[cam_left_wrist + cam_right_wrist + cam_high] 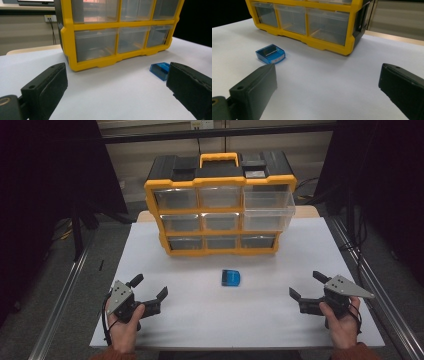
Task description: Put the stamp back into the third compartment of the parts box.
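Note:
A yellow and black organiser with clear drawers stands at the back of the white table. Its top right drawer is pulled out. A small blue box lies on the table in front of it, also seen as the blue box past the right jaw and the blue box at the left. My left gripper rests near the front left, open, nothing between its jaws. My right gripper rests near the front right, open and empty. The organiser fills the background, and the organiser stands ahead.
Metal rails run along both sides of the table. Dark curtains hang left and right. A black handle with yellow grip tops the organiser. Bare table surface lies between the two grippers.

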Demonstrator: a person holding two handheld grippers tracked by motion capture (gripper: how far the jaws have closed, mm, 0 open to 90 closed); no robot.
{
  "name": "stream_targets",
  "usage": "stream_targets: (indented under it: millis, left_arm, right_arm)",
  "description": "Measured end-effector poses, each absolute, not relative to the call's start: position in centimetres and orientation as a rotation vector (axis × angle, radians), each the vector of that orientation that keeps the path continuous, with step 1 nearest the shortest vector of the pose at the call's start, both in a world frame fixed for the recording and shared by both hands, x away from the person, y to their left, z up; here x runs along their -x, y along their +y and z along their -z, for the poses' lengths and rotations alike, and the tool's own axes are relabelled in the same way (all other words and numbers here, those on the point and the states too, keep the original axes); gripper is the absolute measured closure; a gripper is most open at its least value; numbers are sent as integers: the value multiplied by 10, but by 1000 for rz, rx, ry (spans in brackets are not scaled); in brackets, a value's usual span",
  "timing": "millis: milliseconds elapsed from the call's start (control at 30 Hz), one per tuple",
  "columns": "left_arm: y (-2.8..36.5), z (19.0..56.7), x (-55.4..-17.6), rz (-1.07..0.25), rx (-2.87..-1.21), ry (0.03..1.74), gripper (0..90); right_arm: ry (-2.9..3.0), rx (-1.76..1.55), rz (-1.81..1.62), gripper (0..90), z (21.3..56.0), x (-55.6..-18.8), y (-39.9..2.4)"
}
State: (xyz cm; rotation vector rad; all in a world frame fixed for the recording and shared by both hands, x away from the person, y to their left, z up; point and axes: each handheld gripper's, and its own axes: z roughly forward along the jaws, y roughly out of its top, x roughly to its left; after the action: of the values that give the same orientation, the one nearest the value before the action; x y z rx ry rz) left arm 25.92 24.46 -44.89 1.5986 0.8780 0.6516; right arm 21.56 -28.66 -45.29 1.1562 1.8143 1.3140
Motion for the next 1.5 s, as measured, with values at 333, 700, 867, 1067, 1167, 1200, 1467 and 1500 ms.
stream_targets:
  millis: [333, 700, 867, 1067, 1167, 1200, 1467, 1500]
  left_arm:
    - [245, 447, -259, -634, -1599, 871, 37]
    - [247, 447, -256, -623, -1616, 872, 34]
    - [247, 447, -257, -616, -1611, 879, 33]
    - [246, 447, -256, -614, -1617, 873, 34]
    - [245, 446, -256, -615, -1612, 874, 34]
    - [245, 446, -256, -615, -1611, 873, 34]
    - [245, 446, -256, -614, -1611, 857, 34]
    - [246, 446, -256, -620, -1614, 858, 34]
  right_arm:
    - [1856, -1156, -1293, 23, 458, -219, -282]
    - [1970, -1175, -1310, 35, 459, -222, -270]
    - [2029, -1174, -1304, 35, 460, -227, -263]
    - [2111, -1125, -1324, 23, 457, -236, -252]
    - [2153, -1101, -1329, 24, 456, -241, -245]
    - [2153, -1101, -1329, 24, 456, -241, -245]
    - [2248, -1065, -1349, 26, 455, -260, -223]
    - [2264, -1056, -1359, 39, 454, -264, -220]
